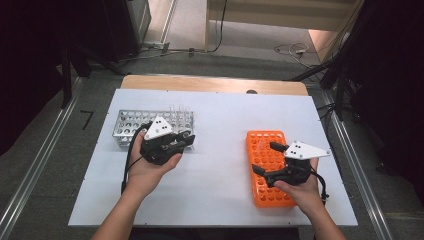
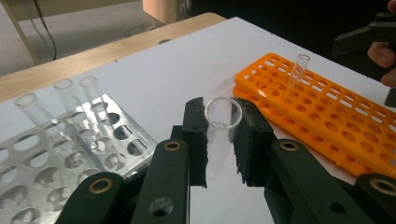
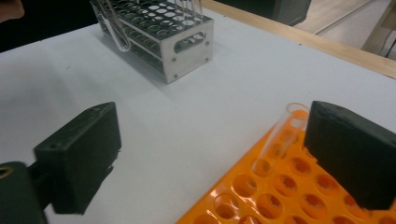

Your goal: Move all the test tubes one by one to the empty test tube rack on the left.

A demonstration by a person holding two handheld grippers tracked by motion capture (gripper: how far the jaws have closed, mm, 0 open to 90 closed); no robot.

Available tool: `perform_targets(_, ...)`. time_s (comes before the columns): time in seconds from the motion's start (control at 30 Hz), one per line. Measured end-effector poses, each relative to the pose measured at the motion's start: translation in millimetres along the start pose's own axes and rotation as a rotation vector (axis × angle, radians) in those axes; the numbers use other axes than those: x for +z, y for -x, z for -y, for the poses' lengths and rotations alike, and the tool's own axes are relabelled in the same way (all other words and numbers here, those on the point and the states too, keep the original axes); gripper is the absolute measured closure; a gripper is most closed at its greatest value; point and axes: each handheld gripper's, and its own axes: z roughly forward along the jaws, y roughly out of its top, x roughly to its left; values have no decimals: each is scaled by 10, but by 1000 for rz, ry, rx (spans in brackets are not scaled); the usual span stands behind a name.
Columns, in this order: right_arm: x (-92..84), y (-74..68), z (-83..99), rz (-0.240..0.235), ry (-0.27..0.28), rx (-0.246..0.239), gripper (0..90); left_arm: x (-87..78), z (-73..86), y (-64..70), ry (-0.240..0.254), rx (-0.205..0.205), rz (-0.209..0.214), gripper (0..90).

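Metal rack [image 1: 131, 128] sat far left on the white table [image 1: 220, 130]; three clear glass tubes [image 2: 60, 100] stood along its far row, most other holes looked empty. Left gripper [image 1: 186, 139], just right of that rack, was clamped on one test tube [image 2: 223, 119] near its open rim, tube roughly upright above the table. Judgement: thin glass, light, slick, brittle; grip just under the rim, light squeeze. Orange rack [image 1: 269, 167] lay right; one tube [image 3: 279, 135] stood leaning in a far hole. Right gripper [image 1: 271, 161] hovered over it, jaws wide apart, holding nothing.
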Motion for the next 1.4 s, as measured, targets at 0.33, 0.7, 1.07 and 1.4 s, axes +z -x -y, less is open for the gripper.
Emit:
perform_targets(0.33,-96,167,78,20,10,30,0,-55,-98,-239,4,-19,-44,760)
perform_targets(0.7,-144,270,139,25,14,47,0,-64,-227,-587,-2,-44,-120,760)
perform_targets(1.07,-150,308,180,25,12,48,0,37,-301,-880,-9,-84,-178,761)
perform_targets(1.4,-156,334,199,33,10,53,0,123,-305,-1088,-22,-117,-238,760)
